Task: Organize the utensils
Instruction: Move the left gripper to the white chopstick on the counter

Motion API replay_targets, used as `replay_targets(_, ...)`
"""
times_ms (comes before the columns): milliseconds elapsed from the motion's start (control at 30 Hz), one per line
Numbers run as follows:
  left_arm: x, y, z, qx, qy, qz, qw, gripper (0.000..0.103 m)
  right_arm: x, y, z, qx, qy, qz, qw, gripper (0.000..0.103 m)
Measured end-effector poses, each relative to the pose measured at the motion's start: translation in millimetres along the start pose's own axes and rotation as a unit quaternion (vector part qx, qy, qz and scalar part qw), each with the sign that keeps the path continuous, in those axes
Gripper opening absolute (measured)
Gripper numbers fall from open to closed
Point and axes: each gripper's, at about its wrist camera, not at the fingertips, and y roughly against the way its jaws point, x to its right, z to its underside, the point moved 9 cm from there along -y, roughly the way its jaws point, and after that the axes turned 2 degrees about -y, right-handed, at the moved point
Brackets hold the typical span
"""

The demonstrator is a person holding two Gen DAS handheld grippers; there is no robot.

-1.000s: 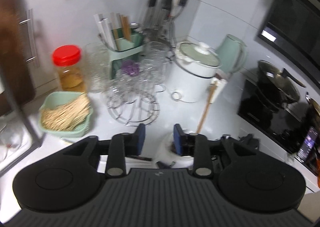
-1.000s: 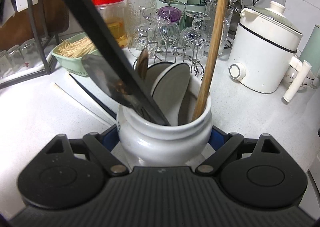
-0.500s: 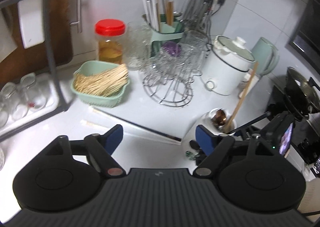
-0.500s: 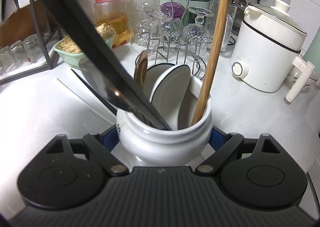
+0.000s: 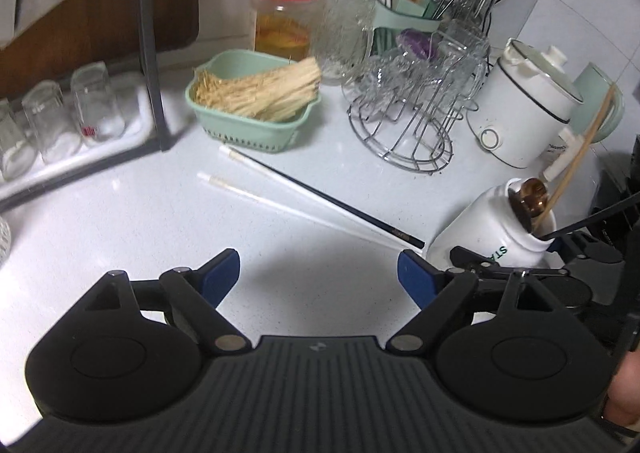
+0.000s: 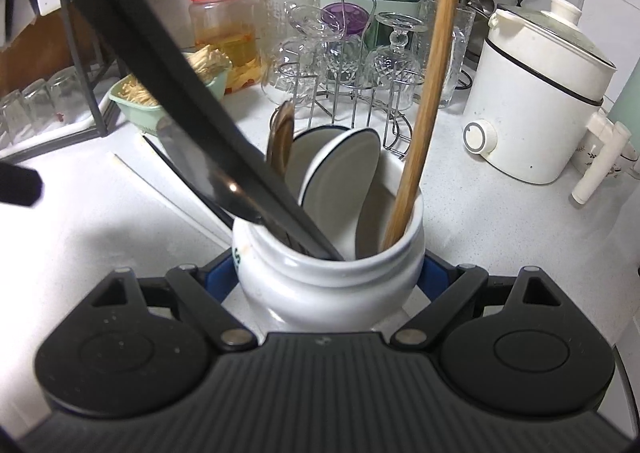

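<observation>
My right gripper [image 6: 329, 273] is shut on a white ceramic jar [image 6: 332, 285]. The jar holds a black-handled ladle [image 6: 168, 93], a wooden stick [image 6: 428, 93], white spoons [image 6: 340, 169] and a brown spoon. The jar also shows in the left wrist view [image 5: 488, 237] at the right. My left gripper [image 5: 318, 277] is open and empty above the counter. A black chopstick [image 5: 328, 199] and a white chopstick [image 5: 288, 205] lie on the counter ahead of it, pointing toward the jar.
A green basket of wooden sticks [image 5: 256, 101], a red-lidded jar [image 5: 284, 17], a wire rack of glasses [image 5: 416, 93], a green utensil caddy [image 5: 404, 9] and a white cooker [image 5: 524, 105] stand at the back. A black rack with glasses [image 5: 60, 117] stands at the left.
My left gripper has opened wide and swung left and down toward the chopstick pair on the counter. My right gripper still holds the jar, almost unmoved.
</observation>
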Motion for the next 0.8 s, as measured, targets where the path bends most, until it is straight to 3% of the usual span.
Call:
replay_targets(100,0.1,-7.4,1.9,0.001,0.006,-0.015,0.9999,0.088,0.6,0.3,0.1,-0.002,0.003,-0.004,1.0,0.092)
replay_targets(367,4.6,-20.8,-0.7,0.015,0.081,-0.041,0.9957,0.085,11.7,1.4,-2.7,0.003,0.044,-0.037,0.998,0.092)
replay_targets(633,14.6,-41.4,-0.8,0.014,0.172,-0.075,0.9821,0.08,25.5,2.2,-4.5,0.008,0.095,-0.095,0.991,0.092)
replay_targets(800,9.1,-63.3,-4.7,0.009,0.224,-0.085,0.9708,0.079,35.9,-5.7,-11.7,0.01,0.104,-0.108,0.989,0.092)
